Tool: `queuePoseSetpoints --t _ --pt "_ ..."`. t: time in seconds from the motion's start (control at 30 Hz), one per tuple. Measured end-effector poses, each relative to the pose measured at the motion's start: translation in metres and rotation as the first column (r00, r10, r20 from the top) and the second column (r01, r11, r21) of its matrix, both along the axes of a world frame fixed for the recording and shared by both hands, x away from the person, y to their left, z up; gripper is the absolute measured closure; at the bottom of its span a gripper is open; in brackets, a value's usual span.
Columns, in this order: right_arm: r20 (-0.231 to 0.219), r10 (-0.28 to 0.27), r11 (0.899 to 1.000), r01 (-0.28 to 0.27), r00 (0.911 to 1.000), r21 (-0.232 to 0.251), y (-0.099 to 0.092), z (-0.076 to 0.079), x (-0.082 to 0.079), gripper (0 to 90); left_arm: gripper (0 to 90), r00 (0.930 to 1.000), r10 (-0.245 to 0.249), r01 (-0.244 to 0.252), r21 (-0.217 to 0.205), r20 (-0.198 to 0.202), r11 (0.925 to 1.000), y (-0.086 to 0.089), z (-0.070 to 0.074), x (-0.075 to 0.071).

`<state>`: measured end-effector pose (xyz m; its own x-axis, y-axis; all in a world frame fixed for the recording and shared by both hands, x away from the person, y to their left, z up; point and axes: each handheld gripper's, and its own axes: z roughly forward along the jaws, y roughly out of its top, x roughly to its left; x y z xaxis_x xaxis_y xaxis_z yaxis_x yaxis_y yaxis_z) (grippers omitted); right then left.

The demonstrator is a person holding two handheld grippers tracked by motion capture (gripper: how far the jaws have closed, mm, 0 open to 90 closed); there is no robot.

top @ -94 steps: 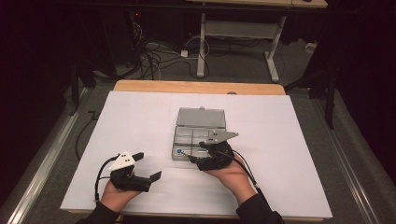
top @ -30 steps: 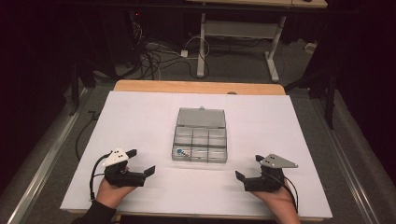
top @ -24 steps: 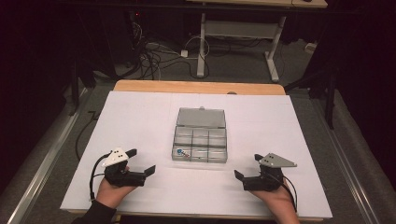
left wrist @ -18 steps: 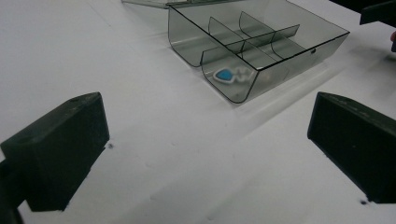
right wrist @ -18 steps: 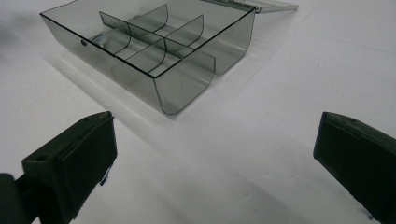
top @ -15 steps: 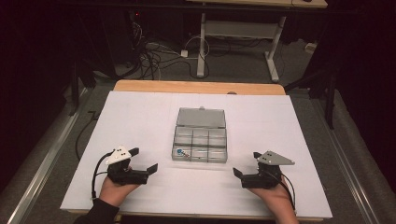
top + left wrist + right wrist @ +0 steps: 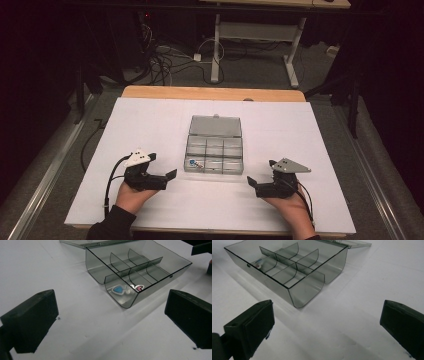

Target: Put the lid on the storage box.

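Observation:
A clear grey compartment box [image 7: 214, 155] lies mid-table with its lid [image 7: 215, 126] folded flat behind it. A small blue and pink item [image 7: 192, 162] rests in its front-left compartment. My left gripper [image 7: 167, 179] hovers low at the box's front left, open and empty. In the left gripper view the box [image 7: 140, 267] and the small item [image 7: 117, 289] sit just beyond the spread jaws of the left gripper [image 7: 112, 307]. My right gripper [image 7: 254, 187] stands open and empty at the front right, and its own view shows the box [image 7: 287, 270] ahead of the right gripper [image 7: 327, 315].
A white sheet [image 7: 150, 125] covers the table, with a wooden edge [image 7: 210, 93] at the far side. Cables [image 7: 160, 60] and a desk frame [image 7: 250, 35] stand on the dark floor beyond. Open sheet surrounds the box on all sides.
The right gripper has pulled back from the box's front right corner to the front right of the table. The left gripper has shifted slightly toward the box.

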<state>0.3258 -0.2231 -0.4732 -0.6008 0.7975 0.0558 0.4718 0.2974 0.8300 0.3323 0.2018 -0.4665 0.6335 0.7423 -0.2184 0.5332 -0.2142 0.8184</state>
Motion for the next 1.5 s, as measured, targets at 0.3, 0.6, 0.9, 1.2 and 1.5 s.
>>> queuePoseSetpoints --t 0.3,0.6,0.9,1.2,1.5 --pt "0.013 -0.013 1.000 0.013 0.9998 0.000 0.001 0.007 0.015 0.4 0.0 0.9993 0.000 0.000 -0.003 -0.037 1.0000 -0.004 -0.005 0.024" --pt "0.010 -0.019 1.000 0.019 0.9998 -0.007 0.009 0.012 0.033 0.4 0.0 0.9984 0.005 -0.006 -0.033 -0.056 0.9994 0.000 -0.005 0.044" --pt "-0.006 -0.034 0.999 0.034 0.9994 -0.006 0.015 0.015 0.051 0.4 0.0 0.9978 0.012 -0.014 -0.035 -0.066 0.9993 -0.001 -0.001 0.060" --pt "-0.027 -0.053 0.999 0.053 0.9982 -0.012 0.018 0.018 0.070 0.5 0.0 0.9954 0.025 -0.027 -0.022 -0.092 0.9994 -0.005 0.002 0.085" --pt "-0.030 -0.055 0.998 0.054 0.9980 -0.021 0.028 0.026 0.087 0.5 0.0 0.9925 0.030 -0.032 -0.013 -0.119 0.9994 -0.016 0.005 0.110"
